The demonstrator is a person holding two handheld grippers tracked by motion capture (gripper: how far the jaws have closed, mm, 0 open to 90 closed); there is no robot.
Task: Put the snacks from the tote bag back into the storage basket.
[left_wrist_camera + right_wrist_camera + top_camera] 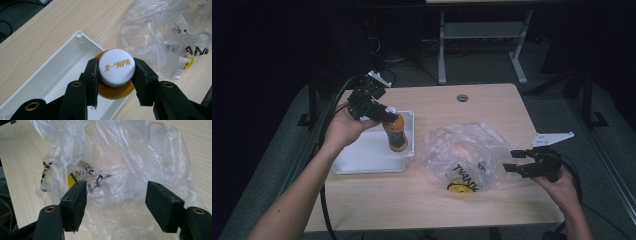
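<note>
Forearms enter the high view from the bottom edge, 1 at each side; the right hand [557, 187] sits nearest, holding the right gripper [511, 161] low over the right part of the bench [412, 200]; its jaws stand apart and released, with nothing pressed between them; in the right gripper view the 2 black pads [75, 202] frame the crumpled clear plastic bag [120, 170] without clamping it, and dark lettering and a yellow patch show through the film.

In the high view the bag [462, 150] lies on the bench just left of that gripper and just right of the white tray [362, 160]; the tray sits on the left half of the bench, a long shallow box with a round post in 1 corner [79, 35].

Farther back, the left hand [343, 127] holds the left gripper [388, 116] above the tray; its jaws are clenched on the white cap [117, 65] of the orange bottle [396, 134], 1 pad [93, 75] against each side of the cap; the bottle hangs roughly upright, slightly tilted, over the right end of the tray, close to its right wall; whether its base touches the tray floor I cannot tell; gold characters are printed across the cap.

Beyond the tray a small round grommet [462, 97] sits in the bench top near the far edge.
</note>
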